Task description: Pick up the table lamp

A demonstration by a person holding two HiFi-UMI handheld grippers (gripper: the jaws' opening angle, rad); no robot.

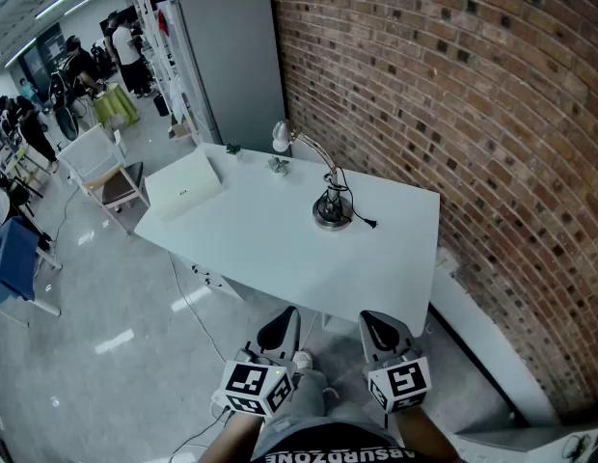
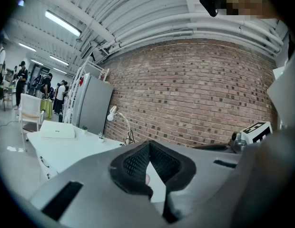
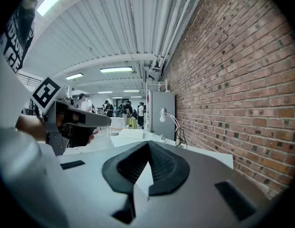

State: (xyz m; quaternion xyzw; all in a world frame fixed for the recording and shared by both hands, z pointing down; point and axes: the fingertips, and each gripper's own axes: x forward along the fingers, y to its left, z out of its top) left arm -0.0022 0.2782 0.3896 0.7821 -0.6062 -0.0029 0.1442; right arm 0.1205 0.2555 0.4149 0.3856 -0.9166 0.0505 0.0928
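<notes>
A table lamp [image 1: 323,186] with a white shade, a bent silver neck and a round base wrapped in black cord stands on the white table [image 1: 280,249], toward the brick wall. It also shows far off in the left gripper view as the lamp [image 2: 120,123] and in the right gripper view as the lamp [image 3: 171,125]. My left gripper [image 1: 280,331] and right gripper [image 1: 379,329] hang side by side below the table's near edge, well short of the lamp. Both are shut with nothing between the jaws.
A flat white box [image 1: 183,186] lies at the table's left end, with two small plants [image 1: 279,166] near the lamp's shade. A grey cabinet [image 1: 231,61] stands behind the table, a brick wall [image 1: 453,114] runs on the right, and a white chair [image 1: 101,167] and people [image 1: 130,46] are at the left.
</notes>
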